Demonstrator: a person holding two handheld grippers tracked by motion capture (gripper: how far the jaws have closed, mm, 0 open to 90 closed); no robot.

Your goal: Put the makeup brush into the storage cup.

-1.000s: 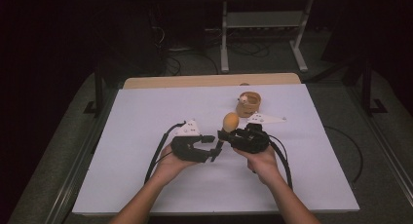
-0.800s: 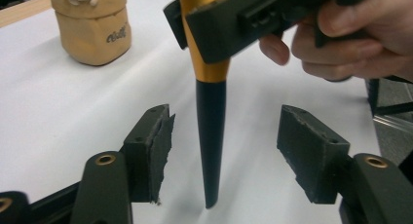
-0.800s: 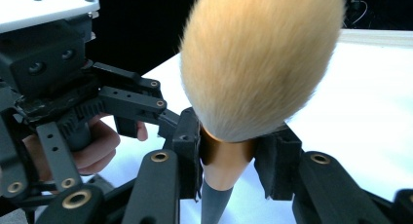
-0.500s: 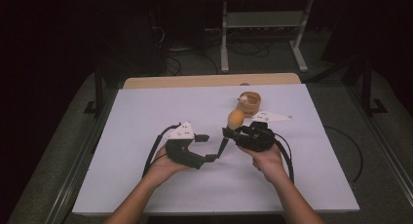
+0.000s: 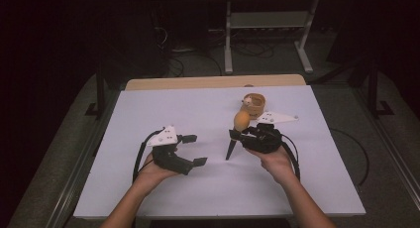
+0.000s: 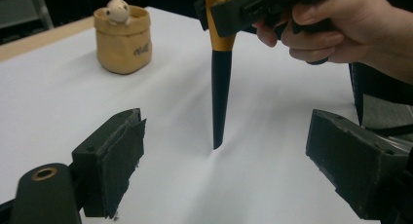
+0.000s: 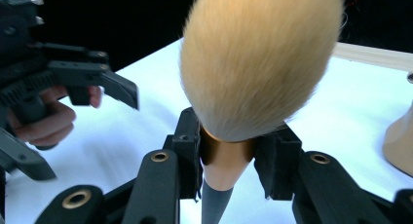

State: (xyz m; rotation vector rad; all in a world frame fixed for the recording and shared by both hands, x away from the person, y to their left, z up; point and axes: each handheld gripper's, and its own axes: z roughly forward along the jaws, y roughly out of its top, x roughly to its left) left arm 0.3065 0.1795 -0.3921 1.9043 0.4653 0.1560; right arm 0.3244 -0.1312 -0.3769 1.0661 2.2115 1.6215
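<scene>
A white sheet covers the table (image 5: 148, 114), with a strip of pale wood showing along its far edge; dark grey carpet and a dim room with a light metal frame lie beyond.

At the left, the left gripper (image 5: 190, 149) is held in the person's left hand (image 5: 153, 171) just above the sheet, pointing towards the right. Its jaws have just been opening and now stand wide apart with nothing between them, well clear of the brush.

To the right, the right gripper (image 5: 236, 135) sits in the right hand (image 5: 275, 158), pointing left. Its jaws are clamped on the gold collar of a makeup brush with a fluffy tan head and a tapering black handle (image 5: 236, 134). The brush stands nearly upright, head up, its handle tip touching the white sheet.

Farther back and slightly right, a small tan sack-shaped holder with a cream figure in it (image 5: 254, 105) stands on the sheet, near the brush head.
</scene>
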